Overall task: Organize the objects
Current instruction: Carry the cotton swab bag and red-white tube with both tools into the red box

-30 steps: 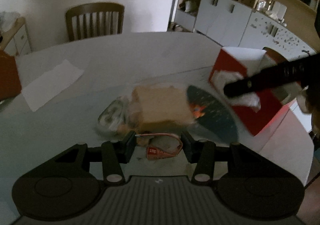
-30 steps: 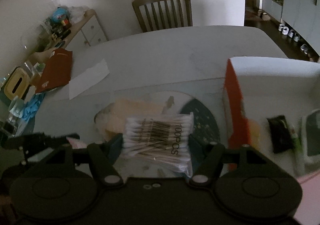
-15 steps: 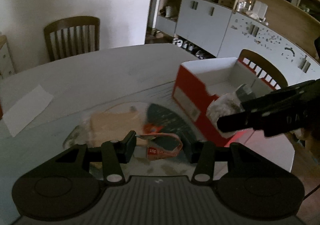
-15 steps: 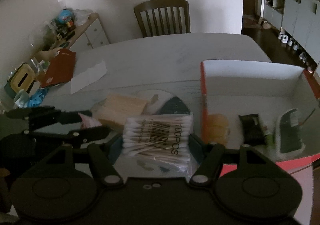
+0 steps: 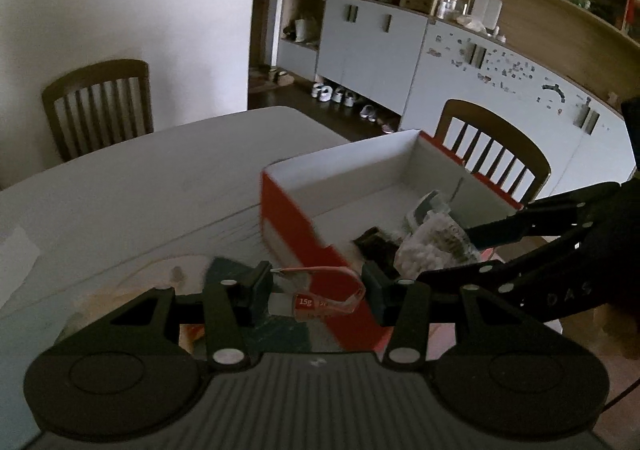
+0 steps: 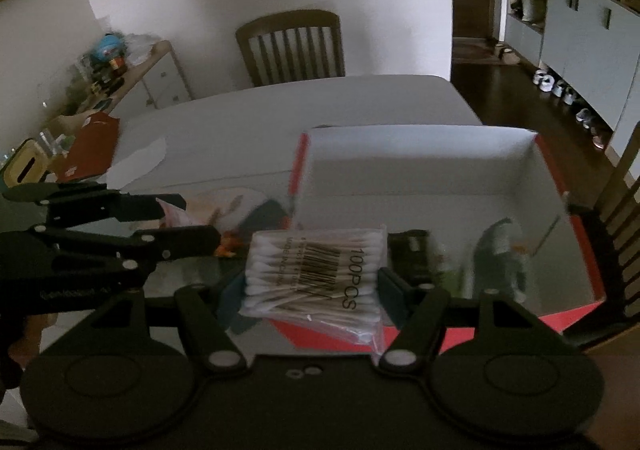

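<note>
My left gripper point(image 5: 316, 286) is shut on a small clear packet with a red 15g label point(image 5: 320, 296), held above the table just left of the red and white box point(image 5: 296, 217). My right gripper point(image 6: 312, 282) is shut on a clear bag of cotton swabs point(image 6: 316, 270) marked 100PCS, held over the near edge of the box point(image 6: 420, 157). The box holds a dark packet point(image 6: 412, 250) and a grey-green item point(image 6: 500, 254). The right gripper and swab bag show in the left wrist view point(image 5: 436, 246); the left gripper shows in the right wrist view point(image 6: 176, 221).
A round mat with dark and pale parts point(image 5: 224, 270) lies on the white table point(image 5: 140, 177) by the box. A white paper sheet point(image 6: 136, 165) and a red booklet point(image 6: 92, 145) lie at the table's left. Wooden chairs point(image 6: 292, 45) stand at the far side and behind the box point(image 5: 492, 145).
Both grippers have moved right with their loads, toward the box. The swab bag has come from above the mat to above the box's near edge.
</note>
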